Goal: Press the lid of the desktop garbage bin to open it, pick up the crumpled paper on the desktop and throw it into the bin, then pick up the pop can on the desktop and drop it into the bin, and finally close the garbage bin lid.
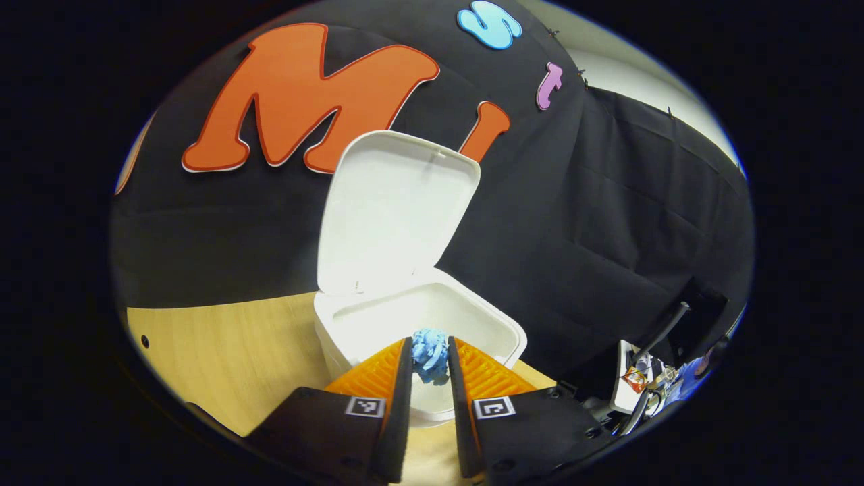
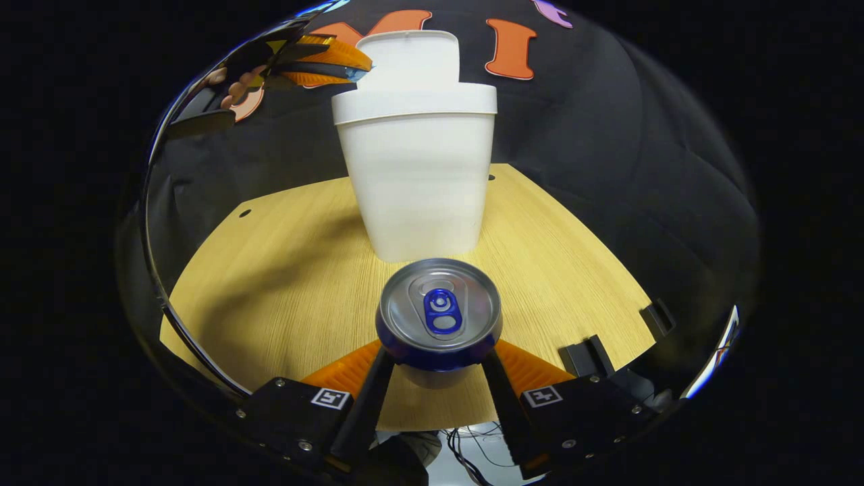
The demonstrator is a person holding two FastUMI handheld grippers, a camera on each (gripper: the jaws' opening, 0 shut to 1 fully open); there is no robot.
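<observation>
The white desktop bin [image 1: 503, 322] stands with its lid [image 1: 398, 216] tipped up against the wall. My left gripper [image 1: 430, 345] hovers over the near rim of the bin's mouth, shut on the blue crumpled paper [image 1: 430, 356]. In the right gripper view the bin [image 2: 418, 189] rises at the table's middle, its lid [image 2: 408, 57] upright behind it. The left gripper [image 2: 347, 67] reaches in at the lid's left with the blue scrap at its tip. A blue pop can [image 2: 439, 310] stands upright between the fingers of my right gripper [image 2: 439, 354], which press its sides.
The wooden table [image 2: 270, 270] spreads around the bin, with small holes near its back edge. Black brackets [image 2: 587, 358] sit on its right front edge. Beyond the table, in the left gripper view, lies clutter with cables [image 1: 641, 388].
</observation>
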